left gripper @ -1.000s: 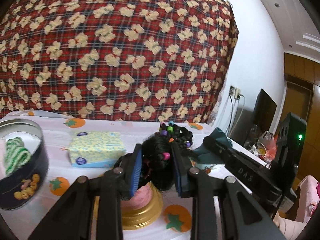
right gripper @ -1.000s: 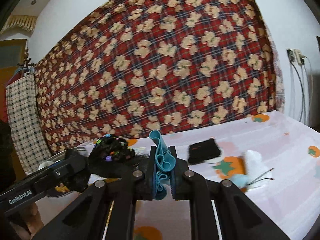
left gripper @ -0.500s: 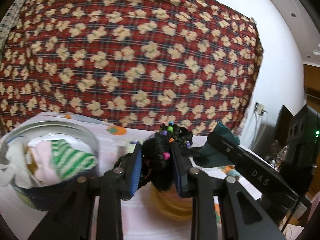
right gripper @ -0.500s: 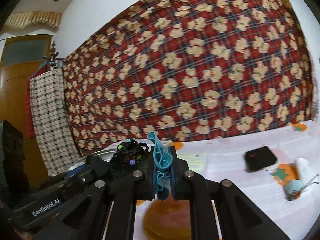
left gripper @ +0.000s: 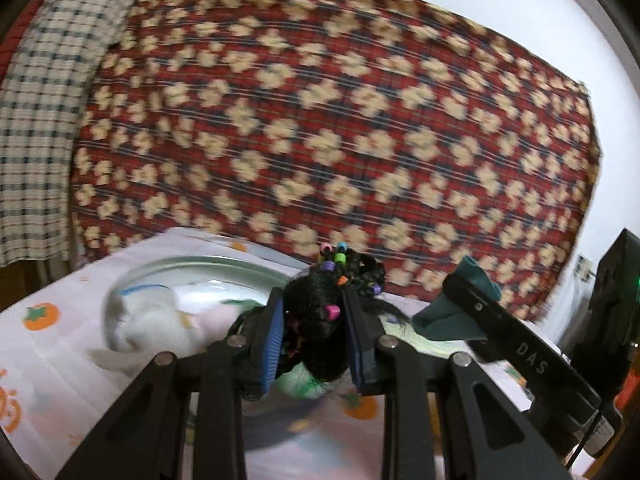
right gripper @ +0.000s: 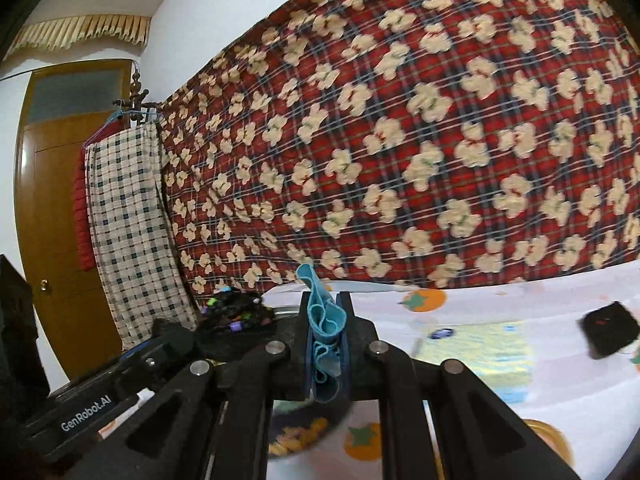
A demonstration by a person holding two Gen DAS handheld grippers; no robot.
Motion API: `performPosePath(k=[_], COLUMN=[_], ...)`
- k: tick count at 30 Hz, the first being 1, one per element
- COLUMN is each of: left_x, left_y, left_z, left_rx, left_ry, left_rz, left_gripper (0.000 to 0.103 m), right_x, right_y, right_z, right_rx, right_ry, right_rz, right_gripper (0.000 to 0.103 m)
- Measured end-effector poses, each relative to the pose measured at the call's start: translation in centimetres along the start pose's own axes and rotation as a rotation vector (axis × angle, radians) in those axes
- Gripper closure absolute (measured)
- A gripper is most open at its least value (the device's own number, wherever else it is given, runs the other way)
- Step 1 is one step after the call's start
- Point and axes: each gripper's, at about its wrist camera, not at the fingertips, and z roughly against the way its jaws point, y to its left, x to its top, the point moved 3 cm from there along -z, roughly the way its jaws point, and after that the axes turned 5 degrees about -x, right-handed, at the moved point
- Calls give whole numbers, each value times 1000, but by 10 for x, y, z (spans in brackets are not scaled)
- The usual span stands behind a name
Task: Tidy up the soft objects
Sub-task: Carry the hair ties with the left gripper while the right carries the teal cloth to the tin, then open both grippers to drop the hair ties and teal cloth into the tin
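The left claw (left gripper: 316, 344) is squeezed shut on a black wig (left gripper: 320, 320) with little bright beads. The right claw (right gripper: 326, 344) is pinched tight on a folded blue cloth (right gripper: 324, 324). Both things are up in the air, over the round tin (left gripper: 180, 272) on the table (left gripper: 48, 344). They look light and floppy. The wig may slip, so hold its thick middle. Hold the cloth across its folds.

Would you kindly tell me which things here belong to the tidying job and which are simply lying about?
In the job:
- black beaded hair bundle, in left gripper
- teal cloth, in right gripper
- round tin holding soft items

Lying about:
- tissue pack
- checked cloth
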Motion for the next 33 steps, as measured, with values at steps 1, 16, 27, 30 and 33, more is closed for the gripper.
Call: performPosePath(k=[1,16,27,30,33], left_x=[2,11,-9,-8,-9], left_y=[7,73,76,72,74], left_z=[-1,-52,-61,-43,-28], left_rx=[24,226,347,373,383], left_ry=[-6,30,31,-45,-86], left_rz=[2,7,-42,-31,12], left_gripper=[77,77,27,13,4], right_x=[-1,-22,-35,-29,-25], right_y=[5,37,25,19,14], right_z=[-7,-122,-127,-114,-103], right_rx=[3,80,99,60,21], right_ry=[6,211,205,152,107], right_rz=[-2,-81,-109,-118,-122], right_gripper=[92,91,26,26,26])
